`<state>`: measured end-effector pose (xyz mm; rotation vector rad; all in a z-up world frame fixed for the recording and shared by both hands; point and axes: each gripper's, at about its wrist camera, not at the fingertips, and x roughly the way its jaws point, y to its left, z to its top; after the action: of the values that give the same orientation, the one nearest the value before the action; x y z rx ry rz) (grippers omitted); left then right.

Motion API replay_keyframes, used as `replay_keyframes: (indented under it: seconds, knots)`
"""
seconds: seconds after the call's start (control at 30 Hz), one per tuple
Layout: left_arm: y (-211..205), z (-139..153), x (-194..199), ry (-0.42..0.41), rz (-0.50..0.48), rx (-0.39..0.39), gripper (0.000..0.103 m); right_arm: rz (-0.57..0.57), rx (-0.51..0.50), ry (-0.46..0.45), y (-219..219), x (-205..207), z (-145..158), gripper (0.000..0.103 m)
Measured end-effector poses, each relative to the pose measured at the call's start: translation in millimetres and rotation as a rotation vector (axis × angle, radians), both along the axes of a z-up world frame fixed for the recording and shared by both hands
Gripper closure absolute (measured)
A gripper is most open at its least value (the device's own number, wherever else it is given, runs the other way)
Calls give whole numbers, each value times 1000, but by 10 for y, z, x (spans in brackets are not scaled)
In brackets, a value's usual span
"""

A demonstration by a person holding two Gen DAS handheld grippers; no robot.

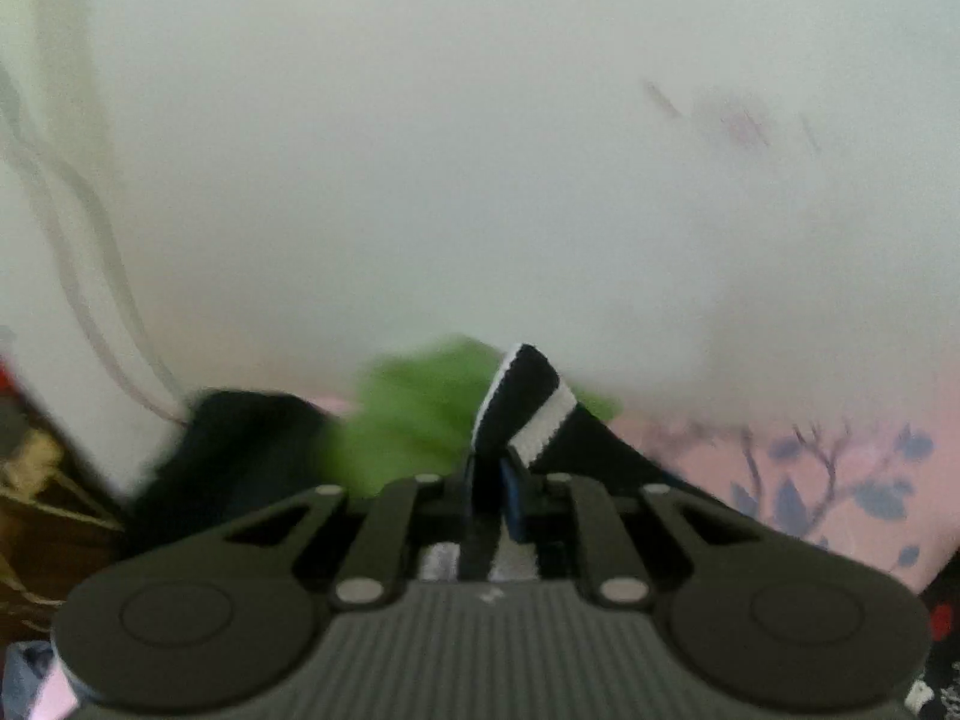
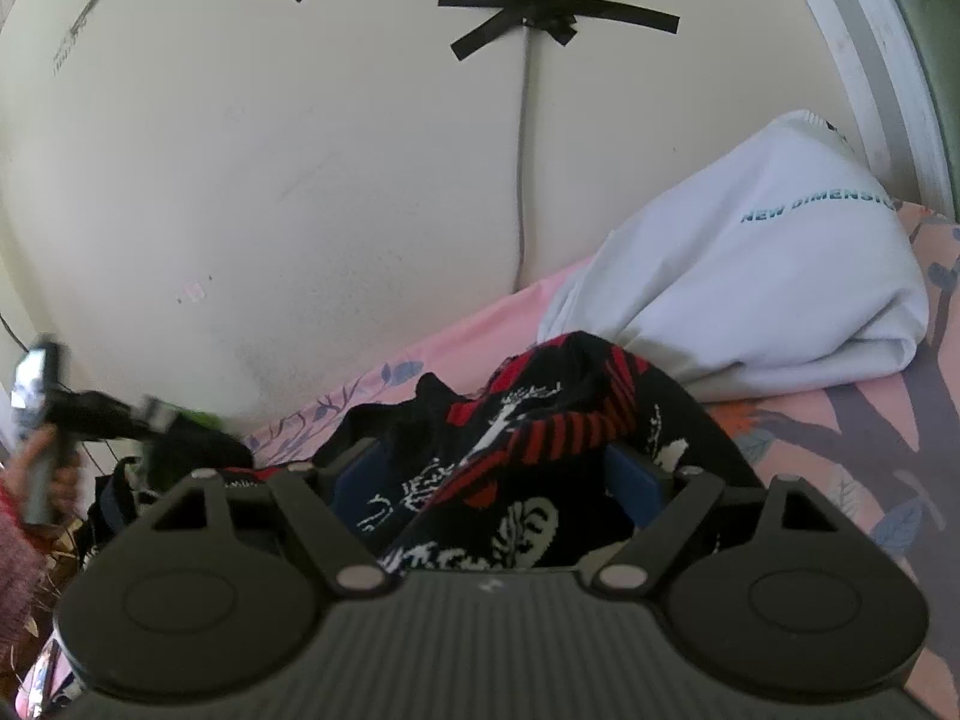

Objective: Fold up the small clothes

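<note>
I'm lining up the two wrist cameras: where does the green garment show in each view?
Left wrist view: the green garment sits low and centre-left, blurred, just beyond the left claw, which is shut on a black piece with white stripes.
Right wrist view: only a small green patch at the far left, beside the other claw.
Shared landmark: the pink floral sheet.

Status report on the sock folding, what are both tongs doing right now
Left tongs shut on black sock with white stripe. Right tongs open around patterned black-red garment. White bag lies beyond, not in the way.
</note>
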<state>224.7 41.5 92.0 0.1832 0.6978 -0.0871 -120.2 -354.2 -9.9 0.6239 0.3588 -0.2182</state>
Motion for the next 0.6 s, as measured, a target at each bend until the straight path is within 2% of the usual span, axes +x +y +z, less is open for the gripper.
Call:
replay_keyframes:
  seconds: [0.1,0.17,0.23,0.37,0.4,0.47,0.57,0.6]
  knots:
    - [645,347,-282,-43,67,-39,93,-3,-2,-1,1,-11,0,24]
    - [970,400,-469,-55,121,-12,93,-4,-7,2,8,-8,-1,24]
    - [1193,300,-546,-35,184,42,91,-4,-12,9,11,2,-2,23]
    - [1399,-113,-577,111,290,117,69,3,-13,27,-2,31,-10,21]
    - [1433,-187,-631,137,293,99,68,3,-5,26,-18,20,-9,21]
    - [1455,-266,-762,167,238,27,66,-20,10,8,-51,-93,24,21]
    - [1422,-344,-1174,168,130,-28,52,-43,67,-64,-133,-480,89,21]
    - [1400,-351,-1305,173,82,-41,51,-47,75,-72,-165,-579,102,22]
